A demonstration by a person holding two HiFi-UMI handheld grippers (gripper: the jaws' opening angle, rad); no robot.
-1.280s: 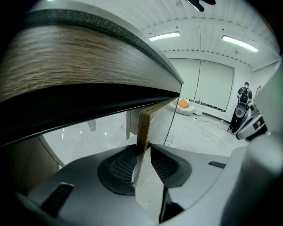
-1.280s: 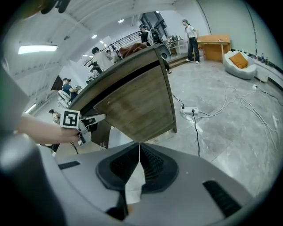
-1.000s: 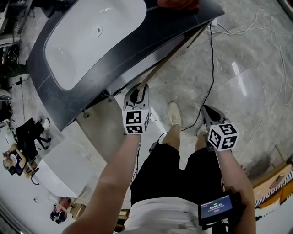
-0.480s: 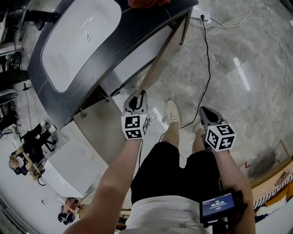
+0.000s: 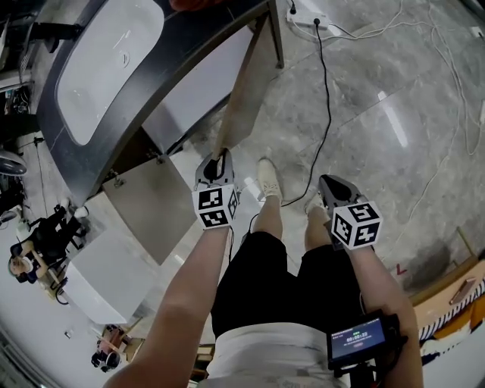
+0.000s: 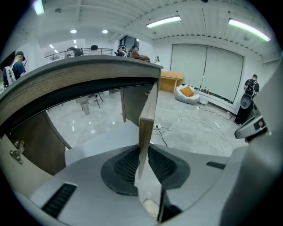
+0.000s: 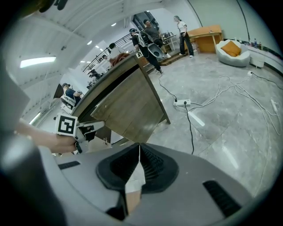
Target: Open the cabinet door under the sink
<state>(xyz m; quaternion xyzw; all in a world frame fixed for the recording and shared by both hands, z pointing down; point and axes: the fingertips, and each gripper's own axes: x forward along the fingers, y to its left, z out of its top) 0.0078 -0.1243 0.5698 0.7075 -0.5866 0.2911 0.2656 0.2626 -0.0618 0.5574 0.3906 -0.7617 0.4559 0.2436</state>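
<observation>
The sink [image 5: 106, 68] is set in a dark countertop [image 5: 193, 42]. Below it a wooden cabinet door [image 5: 241, 91] stands swung out, seen edge-on. My left gripper [image 5: 219, 161] is shut on that door's free edge [image 6: 148, 123], which runs up between the pads [image 6: 126, 165]. The jaws have just been closing on it. My right gripper [image 5: 327, 184] hangs to the right over the floor, shut with nothing in it [image 7: 138, 163]. From the right gripper view the door's [image 7: 128, 110] flat face shows, with the left gripper [image 7: 88, 128] at its lower corner.
A second door panel [image 5: 148, 208] with hinges stands open left of my left gripper. A black cable [image 5: 322, 114] runs across the stone floor to a power strip [image 5: 307, 17]. My shoe [image 5: 267, 179] stands just beyond the grippers. People and desks are in the background.
The door has swung further out from the cabinet with my left gripper on its edge. Both grippers have shifted away from the sink, which now lies further up and left.
</observation>
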